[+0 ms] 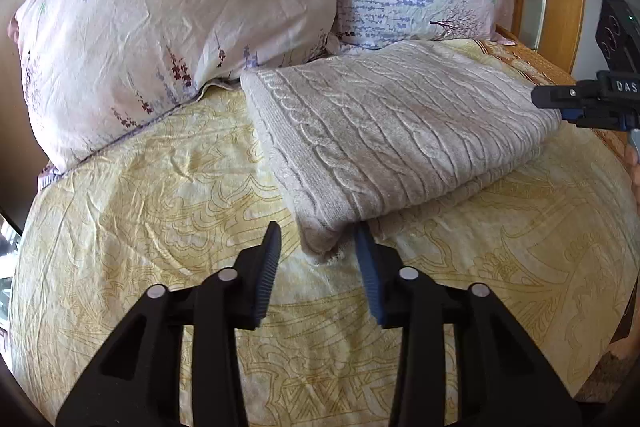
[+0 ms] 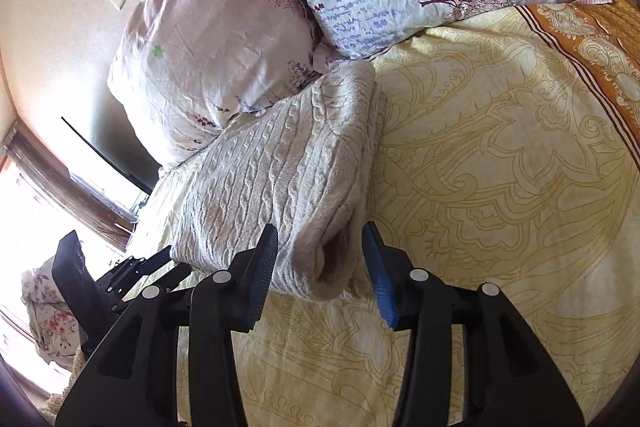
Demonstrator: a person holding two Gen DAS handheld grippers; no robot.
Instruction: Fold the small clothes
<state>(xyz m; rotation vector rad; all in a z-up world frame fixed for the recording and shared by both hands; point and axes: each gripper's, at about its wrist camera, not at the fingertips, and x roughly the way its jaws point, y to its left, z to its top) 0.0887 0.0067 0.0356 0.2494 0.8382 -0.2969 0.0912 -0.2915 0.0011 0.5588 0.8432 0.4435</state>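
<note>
Hovering at the near corner of the folded cable-knit garment (image 1: 400,131), the left gripper (image 1: 316,239) has its jaws apart, the corner just between the tips, nothing pinched. Over at the garment's opposite end, the right gripper (image 2: 320,247) also stands apart, straddling the rolled fold without pressing. That knit lies on the yellow patterned bedspread (image 1: 140,227), just below the two floral pillows (image 1: 180,7). Looks plush, soft and floppy, fairly light: best taken at the thick corners through every layer.

Both grippers have black arms with silver rivets and ribbed blue fingers (image 1: 370,267).
</note>
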